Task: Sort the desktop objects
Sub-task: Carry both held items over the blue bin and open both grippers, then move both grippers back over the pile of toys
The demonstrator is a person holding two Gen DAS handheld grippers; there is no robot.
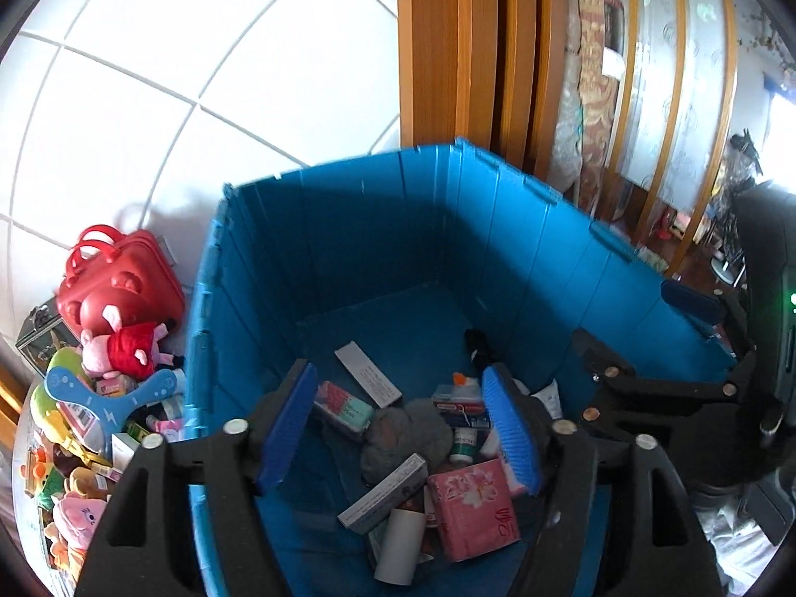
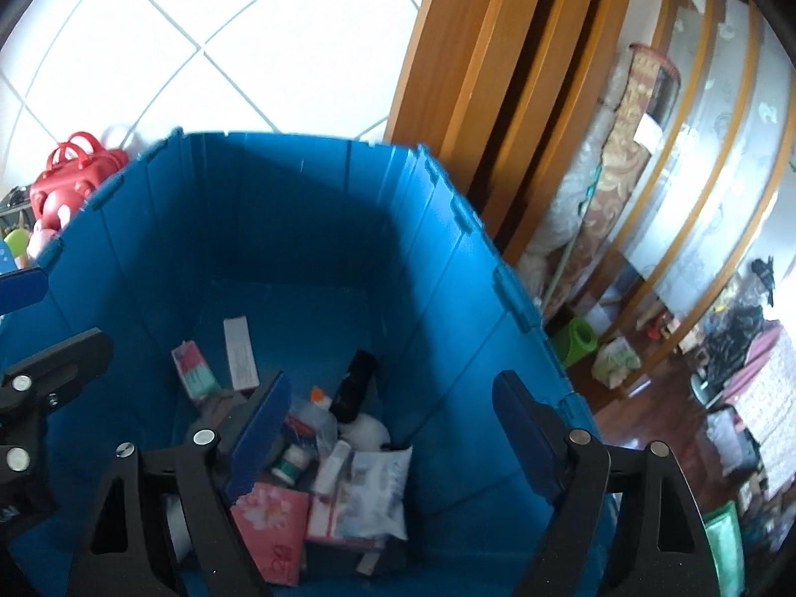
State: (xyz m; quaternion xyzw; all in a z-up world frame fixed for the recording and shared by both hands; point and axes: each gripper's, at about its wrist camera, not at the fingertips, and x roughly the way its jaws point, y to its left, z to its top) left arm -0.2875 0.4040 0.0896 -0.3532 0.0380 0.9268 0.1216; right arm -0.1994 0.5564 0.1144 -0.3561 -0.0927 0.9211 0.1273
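White wall tiles and a wooden door frame are standing behind a big blue bin, which is filling most of both wrist views. Both grippers are hanging over the open bin and pointing down into it.

Left gripper: its blue-padded fingers are standing apart with nothing pressed between them; a grey fuzzy ball, a small green-and-white bottle and a pink tissue pack are lying on the bin floor below the gap. Right gripper: its fingers are spread wide and holding nothing, with a pale plastic packet and a black bottle lying beneath.

Also resting on the bin floor are a grey flat box, a white strip box and a pink-and-mint box, all loosely piled at the near end.

Outside the bin, on its left side, a heap of unsorted things is waiting: a red toy case, a pink plush pig and a blue toy paddle, crowded together and touching one another.
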